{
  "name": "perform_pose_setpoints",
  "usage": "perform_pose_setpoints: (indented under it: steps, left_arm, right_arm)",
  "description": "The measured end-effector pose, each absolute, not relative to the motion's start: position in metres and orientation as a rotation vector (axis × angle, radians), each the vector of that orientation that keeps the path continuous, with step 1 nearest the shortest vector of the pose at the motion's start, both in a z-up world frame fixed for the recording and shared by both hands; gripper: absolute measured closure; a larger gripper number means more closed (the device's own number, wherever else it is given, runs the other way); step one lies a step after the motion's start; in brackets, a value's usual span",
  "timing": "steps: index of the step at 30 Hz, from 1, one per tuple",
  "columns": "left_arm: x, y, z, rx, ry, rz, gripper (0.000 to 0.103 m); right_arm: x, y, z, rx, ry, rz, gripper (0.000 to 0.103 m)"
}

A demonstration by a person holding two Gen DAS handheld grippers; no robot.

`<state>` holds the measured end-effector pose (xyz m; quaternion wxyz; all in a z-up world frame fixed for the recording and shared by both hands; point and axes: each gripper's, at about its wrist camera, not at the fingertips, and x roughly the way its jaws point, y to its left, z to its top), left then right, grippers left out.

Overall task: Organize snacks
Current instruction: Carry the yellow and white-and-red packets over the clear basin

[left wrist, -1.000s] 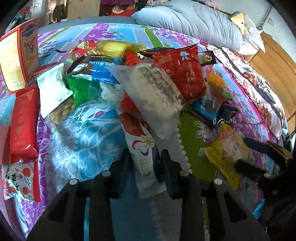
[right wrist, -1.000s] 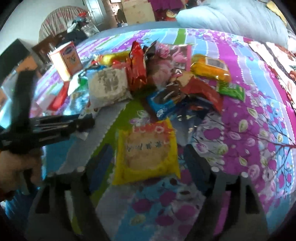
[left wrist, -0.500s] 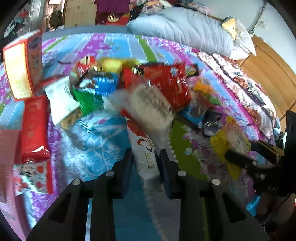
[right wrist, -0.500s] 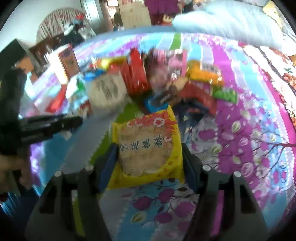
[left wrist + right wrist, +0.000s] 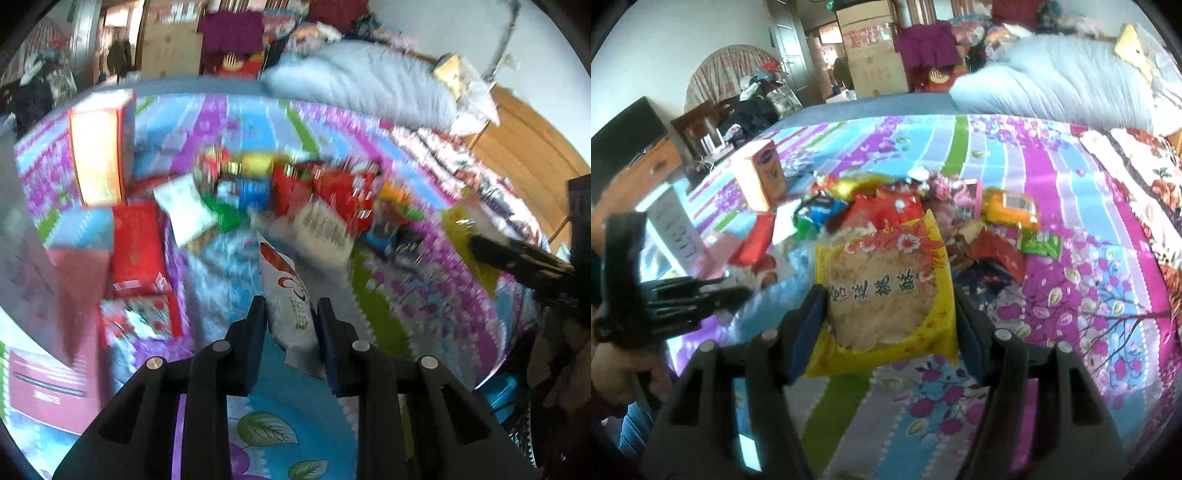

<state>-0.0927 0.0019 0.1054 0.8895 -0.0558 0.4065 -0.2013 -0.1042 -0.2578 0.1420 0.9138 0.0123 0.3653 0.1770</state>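
A white snack packet [image 5: 291,306] with a red swirl on it is sitting pinched between the two black fingers of the left gripper [image 5: 290,314], clear of the bedspread [image 5: 280,402] and standing up out of the jaws toward the pile. The left wrist view is smeared with blur, so the print on the packet is not readable.

In the other hand, the right gripper [image 5: 888,310] is clamping a yellow packet of flat biscuits [image 5: 886,291] across its width, both pads pressing on its side edges, and the packet is hanging above the flowered cover rather than lying on it.

Just beyond both packets the heap of snacks [image 5: 886,210] is lying in the middle of the bed: red wrappers, a blue one, a green one, and an orange bag [image 5: 1010,208] with a barcode off to its right side. An orange carton [image 5: 761,177] is standing upright at the heap's left, near the bed's edge. A red flat box [image 5: 136,243] is lying on the cover beside it in the left wrist view.

A pale blue quilt [image 5: 1056,77] is bunched at the far end of the bed.
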Motion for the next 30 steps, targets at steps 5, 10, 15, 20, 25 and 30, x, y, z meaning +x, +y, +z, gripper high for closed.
perform_pose_setpoints:
  steps: [5,10,15,20,25,30]
  left_arm:
    - [-0.110,0.016,0.176,-0.107,0.646,-0.425,0.075]
    - [-0.118,0.055,0.231,-0.118,0.510,-0.352,0.075]
    - [-0.119,0.132,0.261,-0.171,0.440,-0.190,0.075]
    - [-0.134,0.229,0.278,-0.235,0.391,-0.010,0.075]
    - [-0.146,0.310,0.275,-0.285,0.387,0.135,0.075]
    - [-0.150,0.371,0.249,-0.327,0.451,0.226,0.075]
  right_arm:
    - [-0.099,-0.239,0.182,-0.008,0.670,0.391,0.036]
    - [-0.093,-0.201,0.229,-0.051,0.577,0.450,0.037]
    - [-0.087,-0.134,0.278,-0.088,0.487,0.575,0.036]
    - [-0.081,-0.053,0.310,-0.100,0.452,0.736,0.036]
    - [-0.079,0.042,0.319,-0.118,0.471,0.886,0.036]
    - [-0.080,0.116,0.304,-0.150,0.532,0.990,0.036]
